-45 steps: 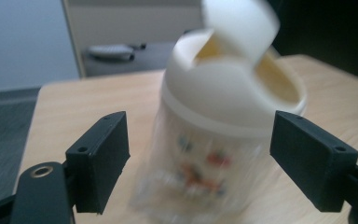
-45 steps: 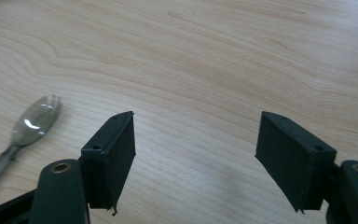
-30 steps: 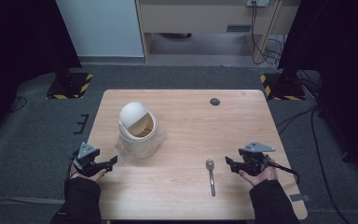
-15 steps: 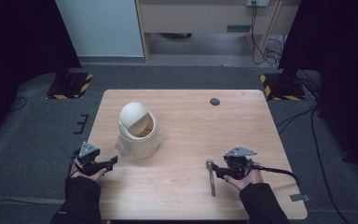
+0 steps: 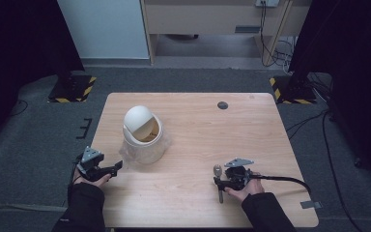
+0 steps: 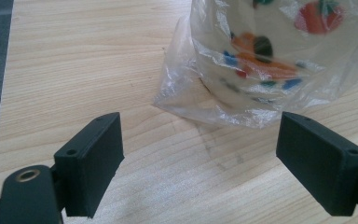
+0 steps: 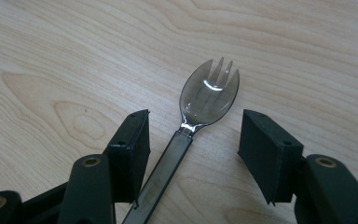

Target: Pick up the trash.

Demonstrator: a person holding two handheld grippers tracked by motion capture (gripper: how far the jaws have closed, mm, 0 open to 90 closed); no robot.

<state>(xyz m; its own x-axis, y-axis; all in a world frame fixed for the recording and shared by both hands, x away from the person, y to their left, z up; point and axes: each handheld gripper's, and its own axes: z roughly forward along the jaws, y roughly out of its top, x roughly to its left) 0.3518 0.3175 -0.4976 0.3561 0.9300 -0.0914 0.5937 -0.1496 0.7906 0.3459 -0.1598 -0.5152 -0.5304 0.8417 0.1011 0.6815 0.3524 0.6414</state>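
The right gripper sits low over the near right part of the tabletop, its fingers partly apart and astride a clear smoky plastic spork. The jaws have just been closing, with the spork's handle between them. In the right gripper view the handle runs up from beside one finger, close against its inner face; whether they touch cannot be told. The other finger stands clear of the spork, so nothing is clamped. The spork lies flat on the wood, its tined bowl pointing away from the gripper; in the high view the spork shows just beside the right hand.

The left gripper rests at the near left edge of the tabletop, held by the left hand. Its fingers are wide apart, holding nothing, pointed at the small white swing-lid bin, which stands near them on the left half of the tabletop. A clear plastic bag wraps the bin, whose wall shows coloured prints.

Counted: one spork, one bin, one bag, two grippers, and one dark round disc near the far edge.
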